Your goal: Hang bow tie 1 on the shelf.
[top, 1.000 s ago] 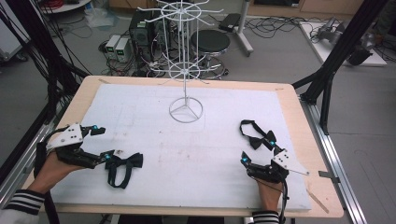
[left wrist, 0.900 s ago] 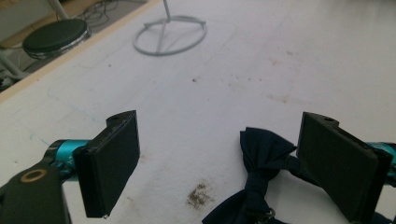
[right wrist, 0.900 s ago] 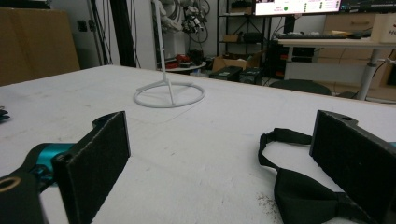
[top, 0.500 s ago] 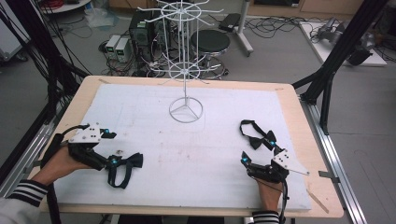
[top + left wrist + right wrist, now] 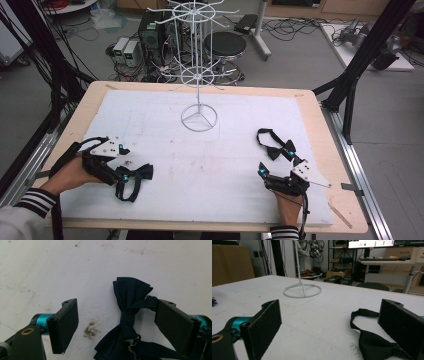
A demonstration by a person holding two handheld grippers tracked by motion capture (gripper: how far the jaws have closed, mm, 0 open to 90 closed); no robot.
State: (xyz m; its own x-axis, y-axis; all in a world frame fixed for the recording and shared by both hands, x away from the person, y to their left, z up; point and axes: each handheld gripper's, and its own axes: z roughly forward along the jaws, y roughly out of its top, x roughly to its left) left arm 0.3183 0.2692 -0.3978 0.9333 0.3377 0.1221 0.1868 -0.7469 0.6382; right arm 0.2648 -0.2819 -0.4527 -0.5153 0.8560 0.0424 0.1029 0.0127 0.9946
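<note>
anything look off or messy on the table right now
Nothing is damaged or spilled. The white foam mat has small dark specks and smudges, one between the open jaws of the left gripper beside the navy fabric bow tie. The white wire hanging rack stands upright with bare hooks.

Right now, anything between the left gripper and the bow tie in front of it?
Nothing visible. The left gripper is open on the white mat with the navy bow tie already between its fingers, its strap clasp touching one of them.
</note>
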